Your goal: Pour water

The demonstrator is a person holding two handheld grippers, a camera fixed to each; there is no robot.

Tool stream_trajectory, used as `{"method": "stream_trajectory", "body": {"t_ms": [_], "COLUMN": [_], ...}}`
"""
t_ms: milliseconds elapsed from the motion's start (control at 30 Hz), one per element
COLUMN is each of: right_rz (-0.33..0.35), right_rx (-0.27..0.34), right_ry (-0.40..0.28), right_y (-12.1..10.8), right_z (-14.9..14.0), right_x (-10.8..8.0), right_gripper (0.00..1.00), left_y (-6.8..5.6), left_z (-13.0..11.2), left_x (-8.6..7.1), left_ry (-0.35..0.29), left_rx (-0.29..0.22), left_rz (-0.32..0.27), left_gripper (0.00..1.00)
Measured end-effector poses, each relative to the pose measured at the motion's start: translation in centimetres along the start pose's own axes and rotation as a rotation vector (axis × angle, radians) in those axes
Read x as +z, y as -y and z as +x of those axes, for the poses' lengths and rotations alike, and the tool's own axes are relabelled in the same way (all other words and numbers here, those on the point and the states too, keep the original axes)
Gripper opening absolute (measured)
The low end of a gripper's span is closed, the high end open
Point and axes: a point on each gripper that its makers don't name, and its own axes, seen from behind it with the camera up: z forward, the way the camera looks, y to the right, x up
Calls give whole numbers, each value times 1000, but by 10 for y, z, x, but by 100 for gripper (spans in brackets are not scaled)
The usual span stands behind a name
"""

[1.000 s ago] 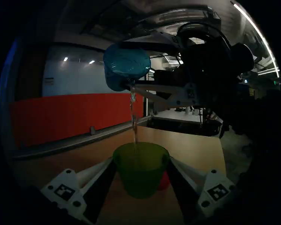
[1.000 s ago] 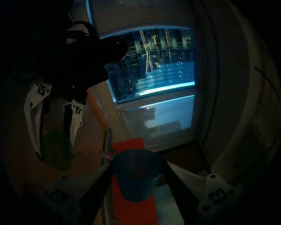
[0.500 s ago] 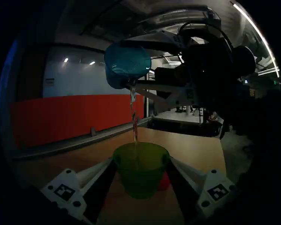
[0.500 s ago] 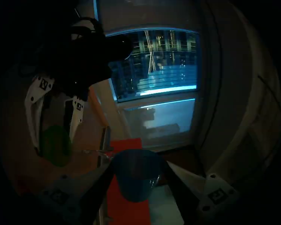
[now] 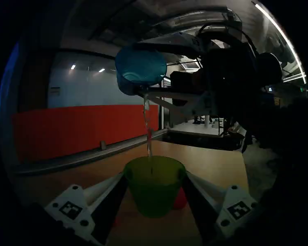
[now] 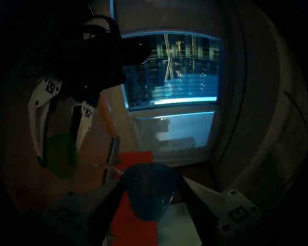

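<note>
since a second ago the blue cup [image 5: 139, 74] has crept slightly up and to the right in the left gripper view, and the stream of water [image 5: 147, 123] keeps falling from its lip.

nearest in the left gripper view, the left claw [image 5: 154, 185] pinches the green cup [image 5: 154, 192] between both fingers, upright, its rim open to the stream. the cup's base is cut off by shadow, and a small red thing [image 5: 180, 200] peeks out just behind it, too hidden to name. beyond lies the wooden desk [image 5: 207, 162]. above the green cup, the blue cup is tipped on its side, mouth down, clamped between two white fingers of the other gripper; the body behind them is a dark mass, hard to make out. farthest back run a red wall panel [image 5: 72, 127] and a ceiling light strip [image 5: 277, 33].

in the right gripper view, the right claw [image 6: 150, 186] is closed on the blue cup from both sides, and the view looks onto the cup's outer wall, so the water inside is hidden. a thin thread of water leaves its rim toward the left. the green cup sits dim between the far white fingers at the left. a red patch [image 6: 133, 221] under the blue cup is too dark to identify. this view also gives a big window [image 6: 174, 69] with night lights, while the left gripper view alone gives the stream landing inside the green cup.
</note>
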Motion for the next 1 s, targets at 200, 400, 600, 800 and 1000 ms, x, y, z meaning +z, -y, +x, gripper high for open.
{"method": "stream_trajectory", "body": {"t_ms": [200,400,600,800,1000], "right_rz": [-2,-1,-6,-8,-9], "right_rx": [-27,-54,-81,-107,-138], "right_ry": [1,2,4,2,5], "right_y": [0,0,-1,-1,0], "right_z": [2,4,5,7,11], "right_x": [1,2,3,4,6], "right_gripper": [92,92,92,92,92], "left_y": [1,3,5,7,9], "left_z": [1,3,2,2,3], "left_x": [0,0,1,1,2], "left_ry": [-3,-4,-5,-6,-7], "left_rx": [-1,0,1,-1,0], "left_rz": [4,8,13,19,23], "left_gripper": [86,86,86,86,86]}}
